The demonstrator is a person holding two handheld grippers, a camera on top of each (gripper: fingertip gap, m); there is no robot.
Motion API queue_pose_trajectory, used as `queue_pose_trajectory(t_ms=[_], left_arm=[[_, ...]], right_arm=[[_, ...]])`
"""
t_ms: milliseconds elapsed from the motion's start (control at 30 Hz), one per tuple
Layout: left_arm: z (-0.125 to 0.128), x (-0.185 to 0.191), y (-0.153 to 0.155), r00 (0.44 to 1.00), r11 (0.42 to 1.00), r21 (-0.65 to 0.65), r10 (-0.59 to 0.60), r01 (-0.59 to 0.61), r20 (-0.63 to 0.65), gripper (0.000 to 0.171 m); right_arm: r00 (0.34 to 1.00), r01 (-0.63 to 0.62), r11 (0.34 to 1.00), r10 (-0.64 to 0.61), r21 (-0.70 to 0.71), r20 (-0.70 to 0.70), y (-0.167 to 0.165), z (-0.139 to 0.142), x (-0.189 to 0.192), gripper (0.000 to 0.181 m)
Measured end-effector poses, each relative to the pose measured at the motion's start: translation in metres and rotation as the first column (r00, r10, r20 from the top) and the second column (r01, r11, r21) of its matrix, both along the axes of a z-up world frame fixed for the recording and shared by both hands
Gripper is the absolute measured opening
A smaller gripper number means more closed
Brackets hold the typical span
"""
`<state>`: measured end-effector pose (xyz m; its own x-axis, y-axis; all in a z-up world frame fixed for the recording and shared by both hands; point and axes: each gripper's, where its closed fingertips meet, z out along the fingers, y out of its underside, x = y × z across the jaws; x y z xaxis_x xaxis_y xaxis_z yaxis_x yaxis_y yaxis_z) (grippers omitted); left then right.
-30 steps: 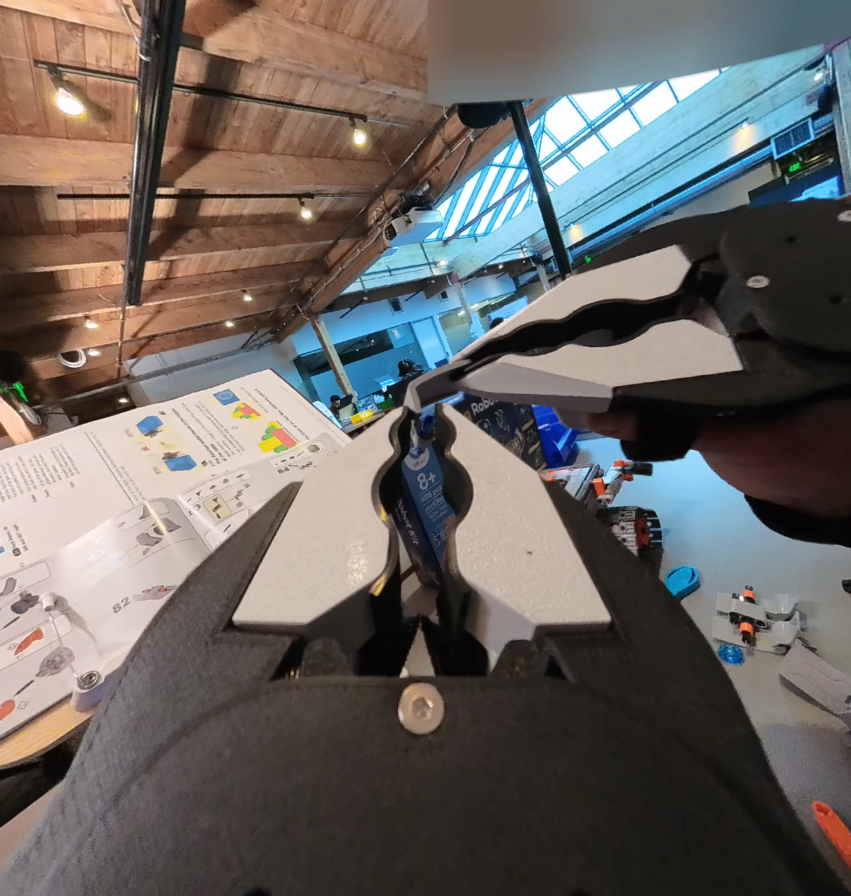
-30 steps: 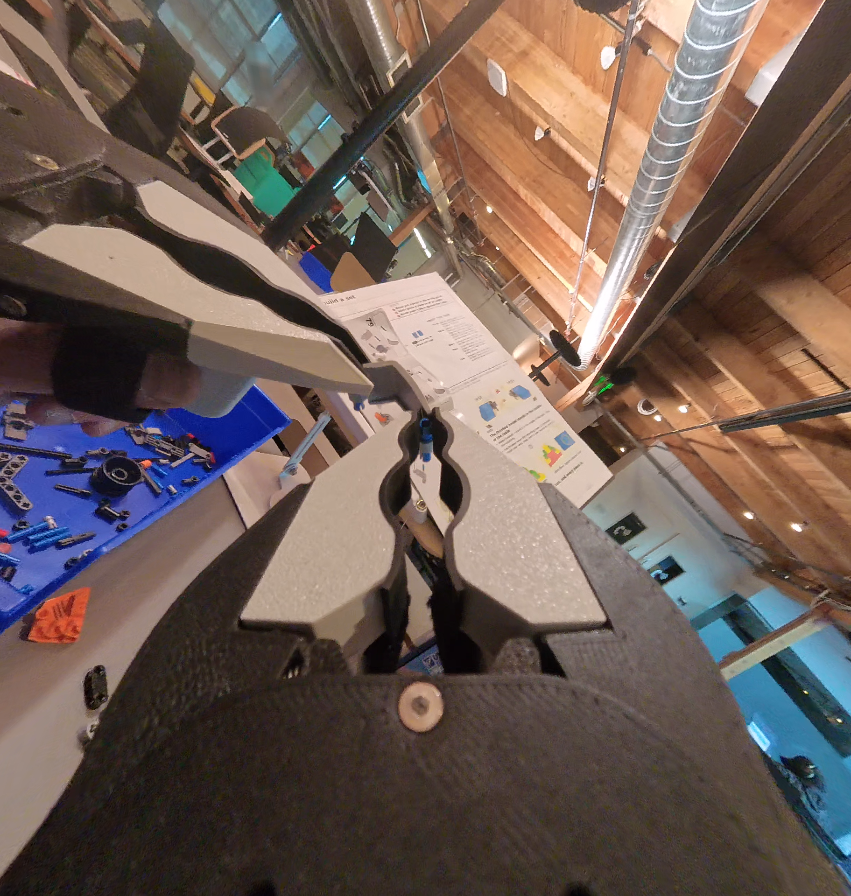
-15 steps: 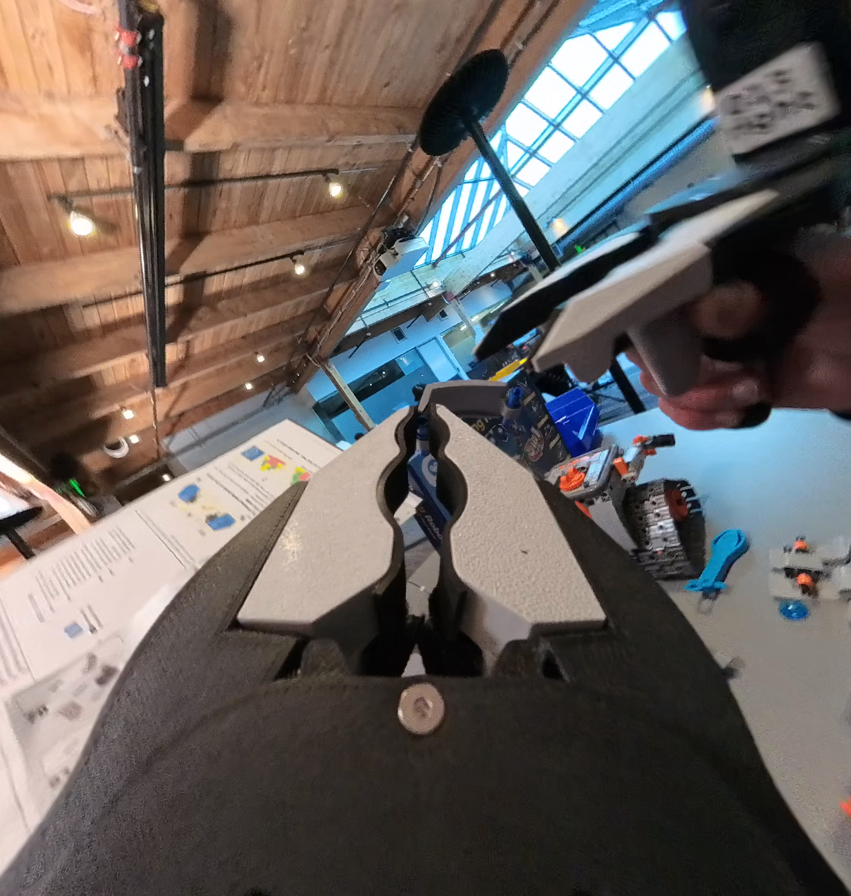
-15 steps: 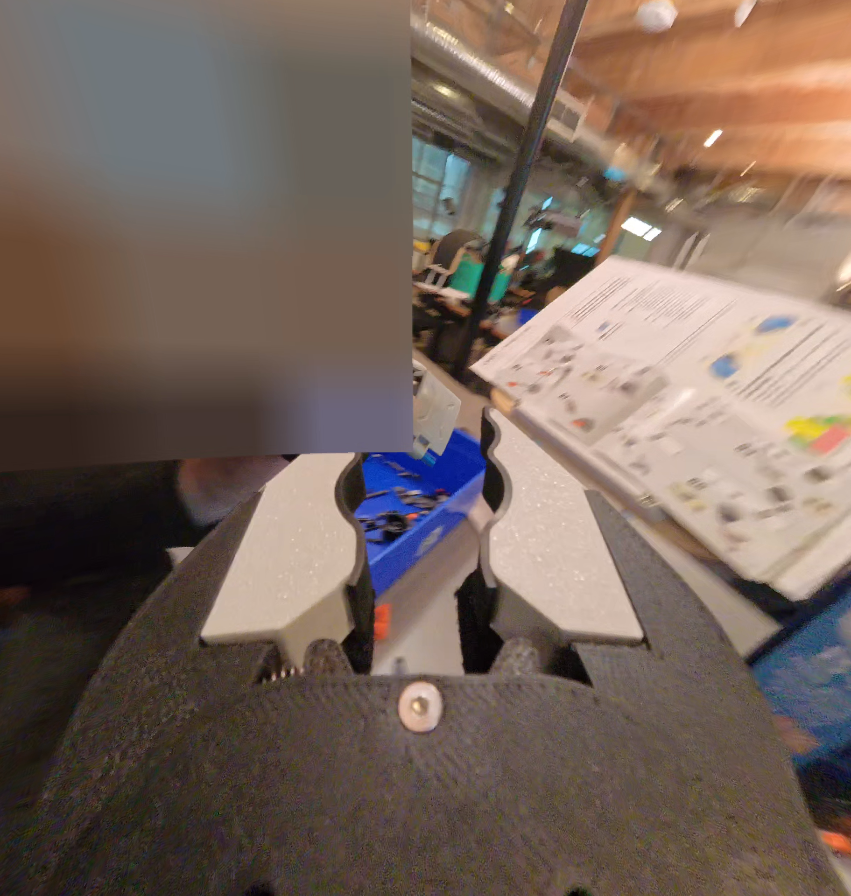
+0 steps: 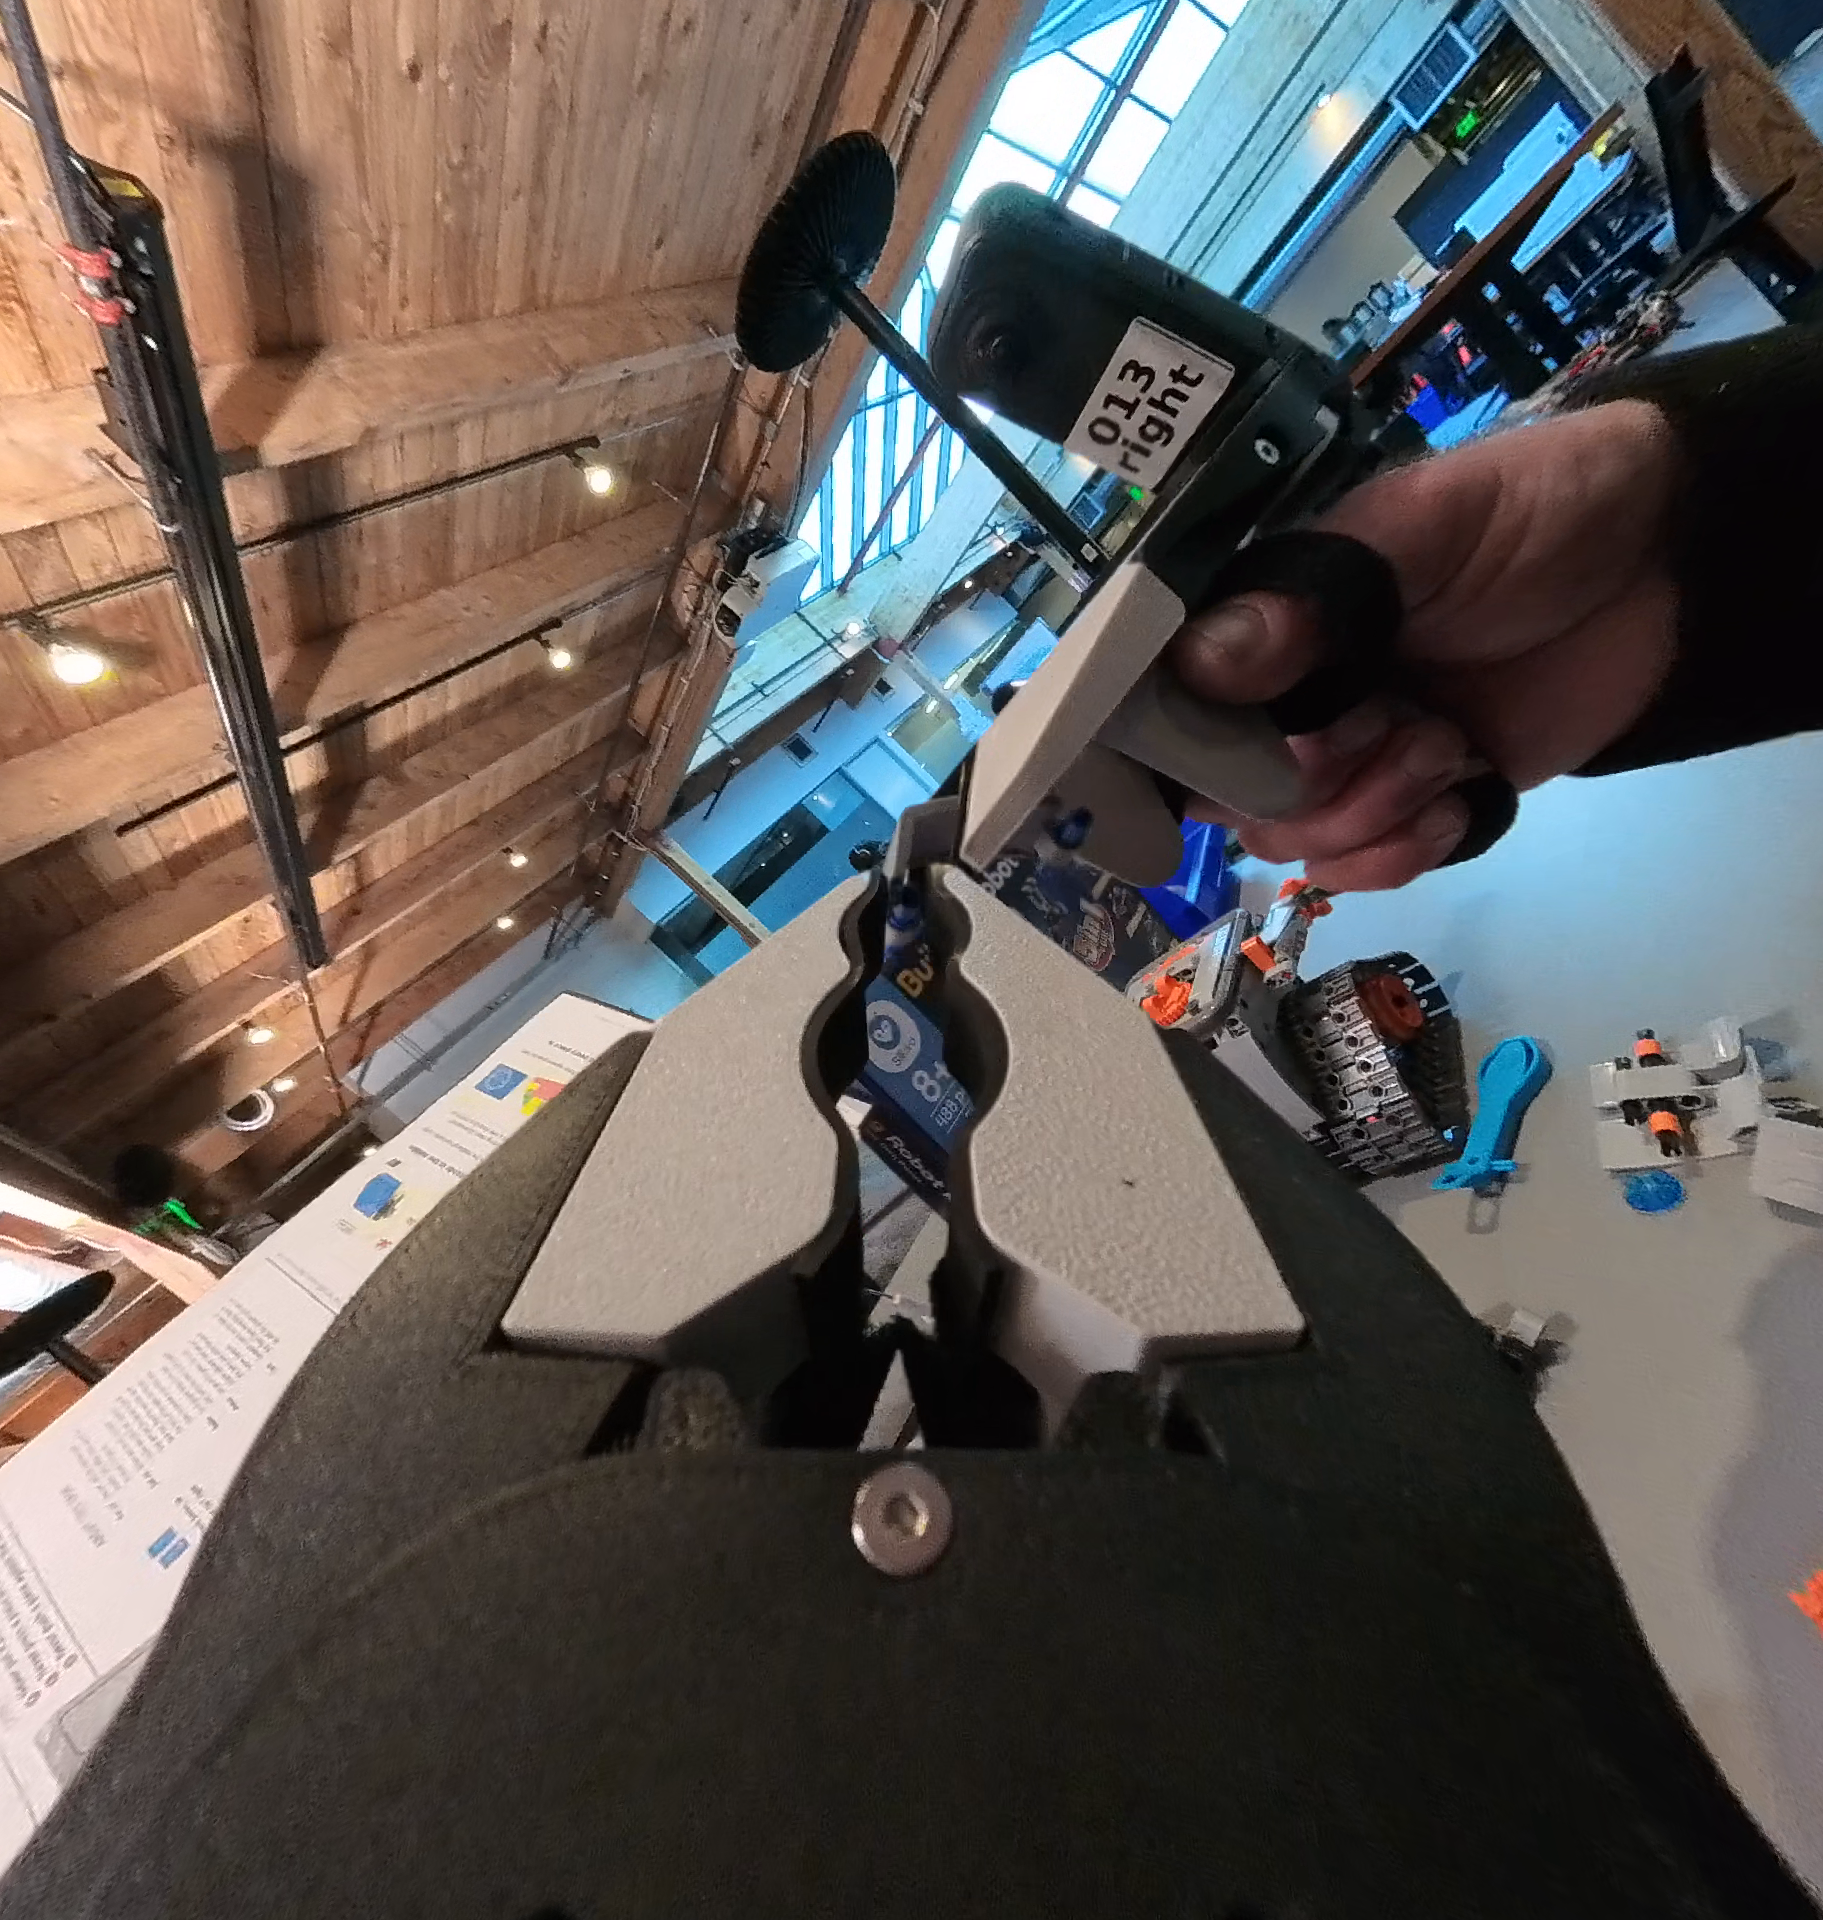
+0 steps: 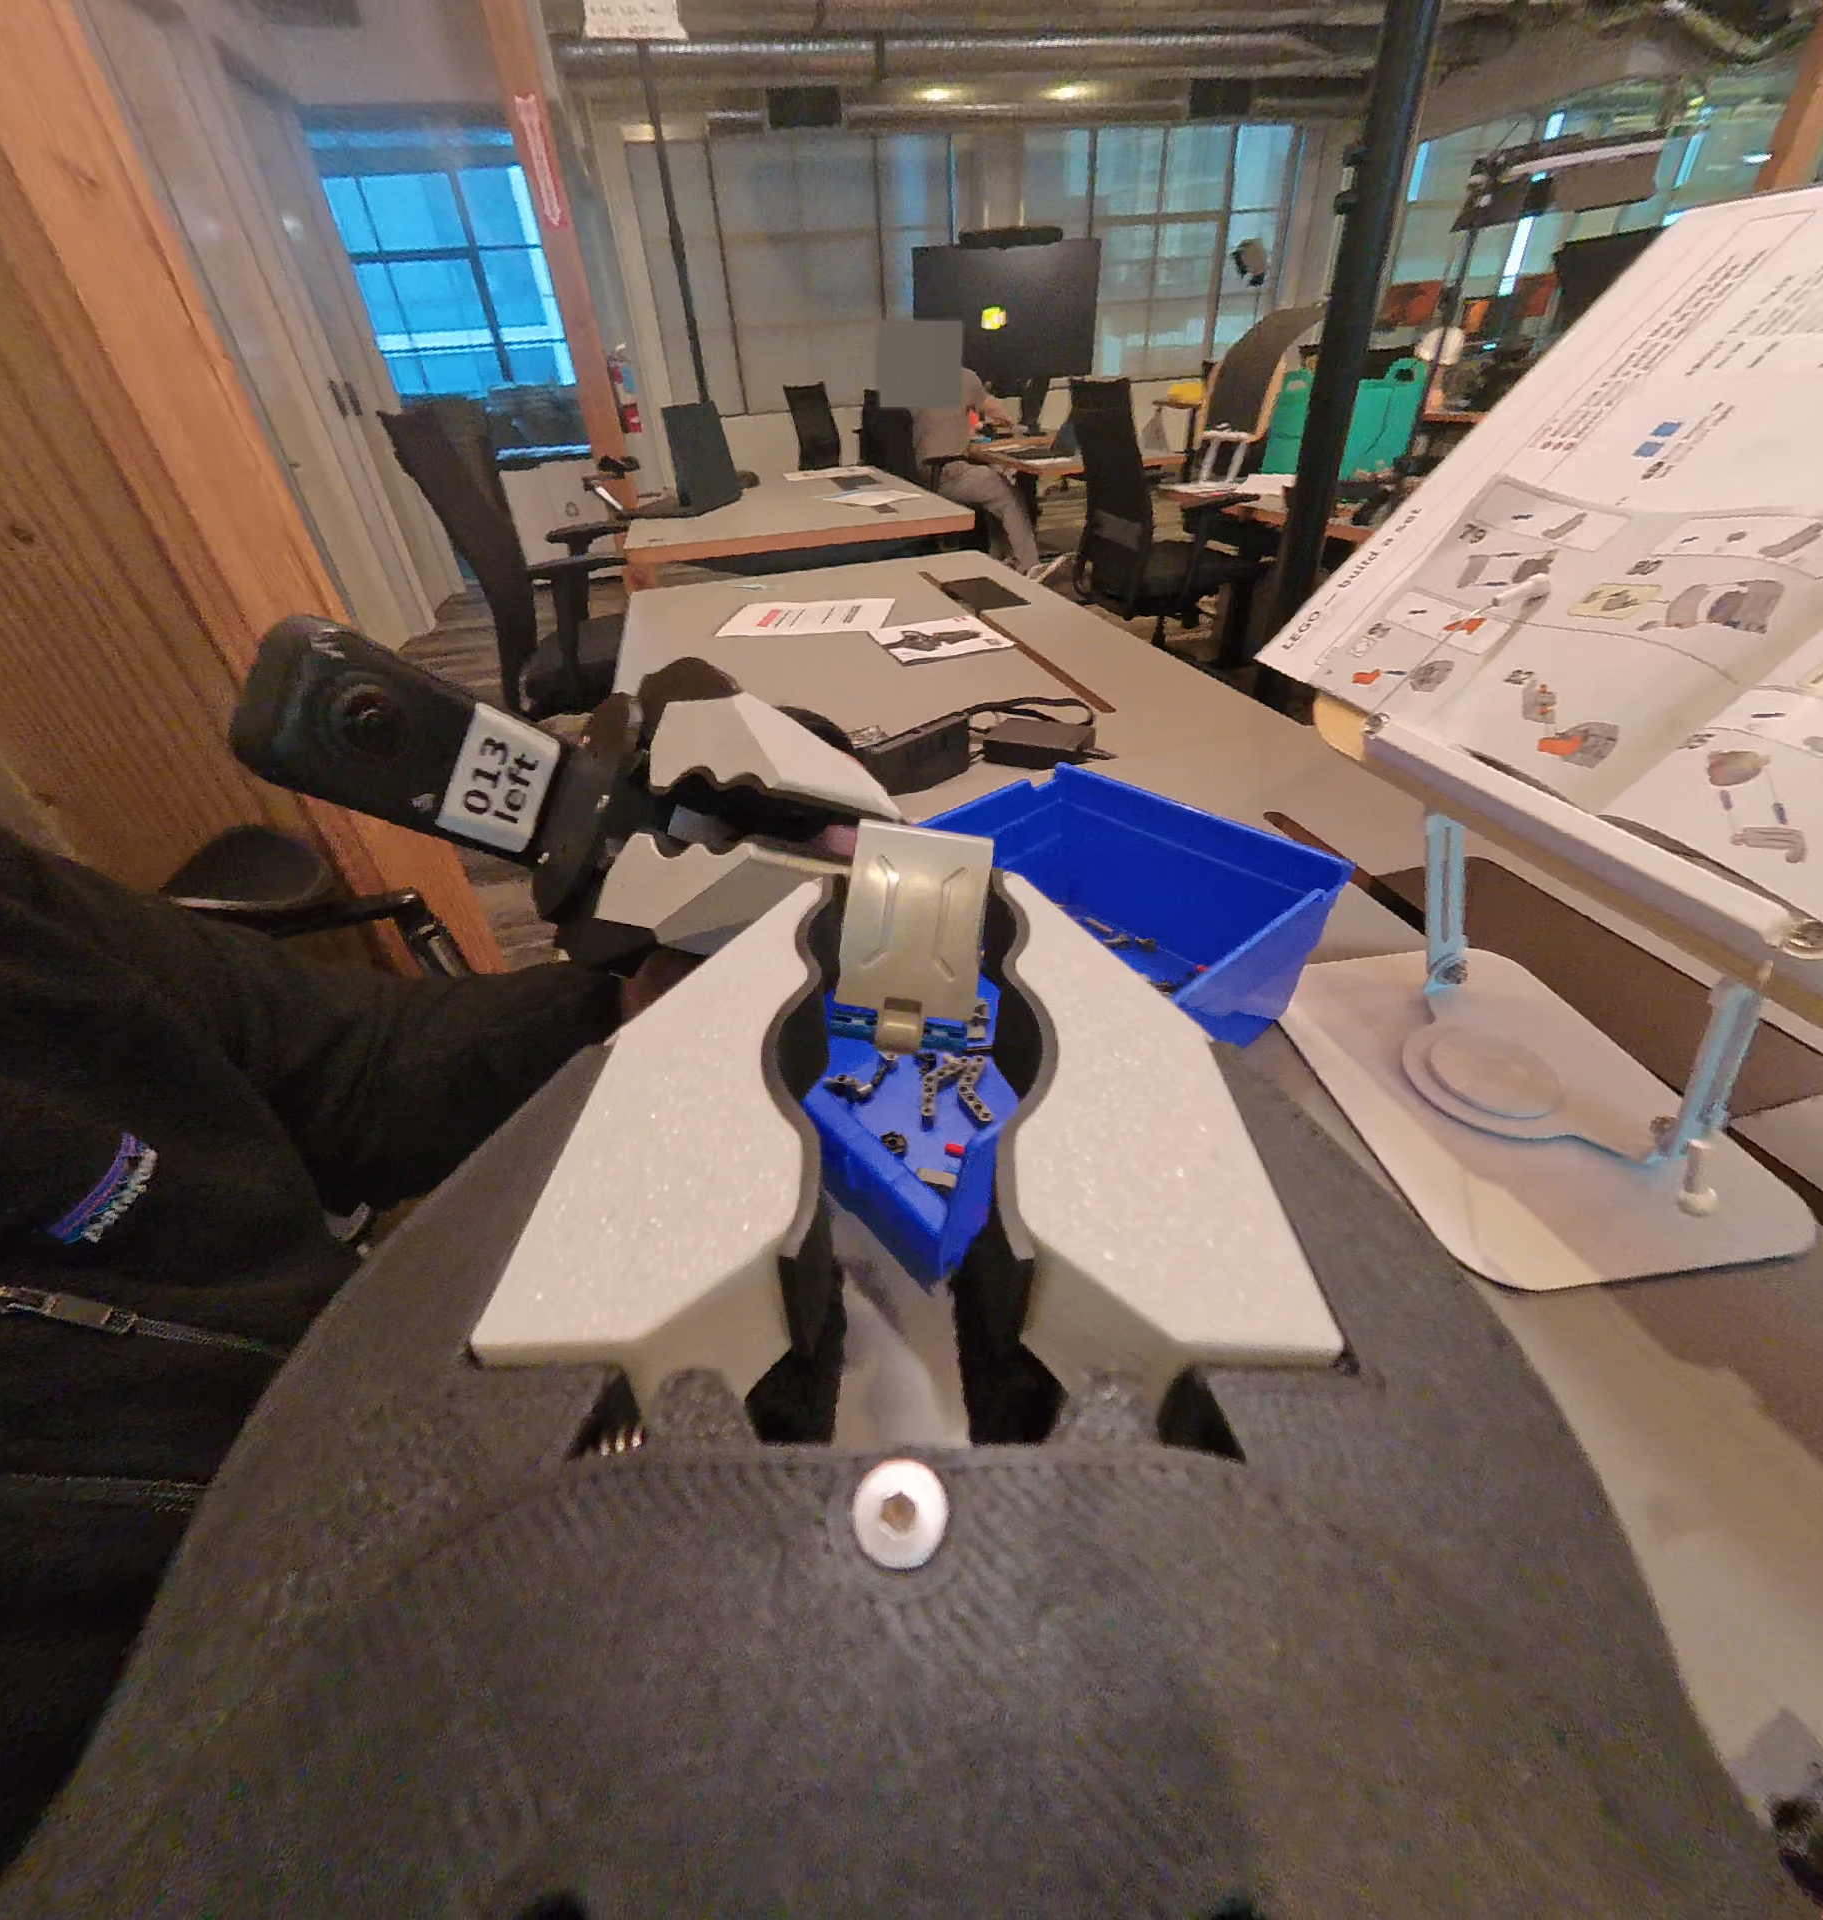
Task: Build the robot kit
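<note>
In the right wrist view a flat grey panel piece (image 6: 912,925) stands between my right gripper's (image 6: 912,904) fingertips, and both pads press on its side edges. My left gripper (image 6: 865,836) reaches in from the left, shut on the panel's upper left edge. In the left wrist view my left gripper (image 5: 905,883) is nearly closed on the same panel (image 5: 922,831), seen edge-on, with a small blue pin (image 5: 902,920) just below its tips. My right gripper (image 5: 1032,847), held by a hand (image 5: 1458,665), comes down from the upper right onto that piece.
A blue bin (image 6: 1177,883) of small parts lies under both grippers. An instruction booklet (image 6: 1613,520) rests on a white stand (image 6: 1561,1143) to the right. On the table are a tracked model (image 5: 1374,1060), a blue tool (image 5: 1499,1101), a small grey assembly (image 5: 1665,1091) and a blue box (image 5: 1052,914). Less than 4 cm separates the two grippers' tips.
My right gripper opened, swung down from pointing at the ceiling to face the left gripper, and closed on the grey panel. My left gripper kept its hold and tilted.
</note>
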<state>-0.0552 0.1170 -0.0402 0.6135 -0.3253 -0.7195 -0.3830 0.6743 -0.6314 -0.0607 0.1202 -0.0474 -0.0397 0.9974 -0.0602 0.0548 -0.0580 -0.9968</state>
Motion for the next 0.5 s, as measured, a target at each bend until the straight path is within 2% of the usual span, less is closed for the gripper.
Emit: queue_pose_trajectory(t_ms=[167, 400, 500], left_arm=[[0.002, -0.008, 0.002, 1.000, 0.999, -0.047, 0.001, -0.001, 0.011, 0.022], [-0.011, -0.007, -0.002, 0.997, 0.985, -0.170, 0.008, -0.021, -0.078, 0.028], [-0.023, -0.007, -0.007, 0.993, 0.966, -0.258, 0.002, -0.033, -0.120, 0.031]], right_arm=[[0.997, 0.078, 0.997, -0.078, 0.007, -0.003, 0.011, -0.004, 0.014, 0.025], [0.988, 0.155, 0.988, -0.155, 0.016, 0.004, 0.013, -0.013, 0.040, 0.025], [0.984, 0.179, 0.984, -0.179, 0.009, 0.010, 0.012, -0.018, 0.053, 0.025]])
